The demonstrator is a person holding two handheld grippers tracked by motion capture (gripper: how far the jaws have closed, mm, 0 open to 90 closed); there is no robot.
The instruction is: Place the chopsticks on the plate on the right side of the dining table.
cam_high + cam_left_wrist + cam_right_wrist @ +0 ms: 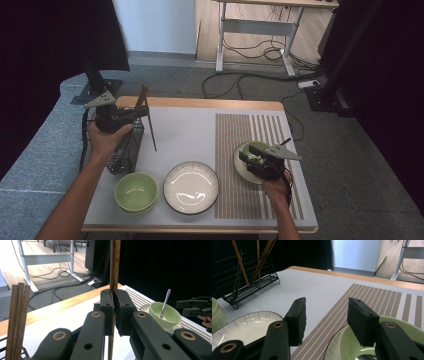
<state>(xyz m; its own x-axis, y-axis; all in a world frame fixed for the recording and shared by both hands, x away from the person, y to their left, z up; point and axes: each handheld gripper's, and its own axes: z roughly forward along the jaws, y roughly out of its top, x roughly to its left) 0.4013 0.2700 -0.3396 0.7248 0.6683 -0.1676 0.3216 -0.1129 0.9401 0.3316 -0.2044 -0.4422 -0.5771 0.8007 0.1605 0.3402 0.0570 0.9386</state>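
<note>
Grey matting covers the worktop (190,130), with a brown striped placemat (250,145) on its right half and bare office floor and cables beyond. At the centre of the work is a brown chopstick (114,270), clenched upright between the pads of the left claw (145,112); its lower end hangs just above the matting, so it has been lifted clear of the black wire rack (125,147) that sits directly under that claw. More chopsticks (16,315) stand in the rack beside the claw, so judging from this, only one stick is out and its partner is yet to be fetched.

Further off, the right claw (245,159) hovers released over a green bowl on a saucer (163,313) on the placemat, jaws parted with nothing between them; a spoon (165,302) leans inside that bowl. Between the two claws lie a white plate (191,186) and a second green bowl (136,192), both empty.

The setting looks partly laid: crockery and spoon are placed, while the held chopstick has yet to be put down.
</note>
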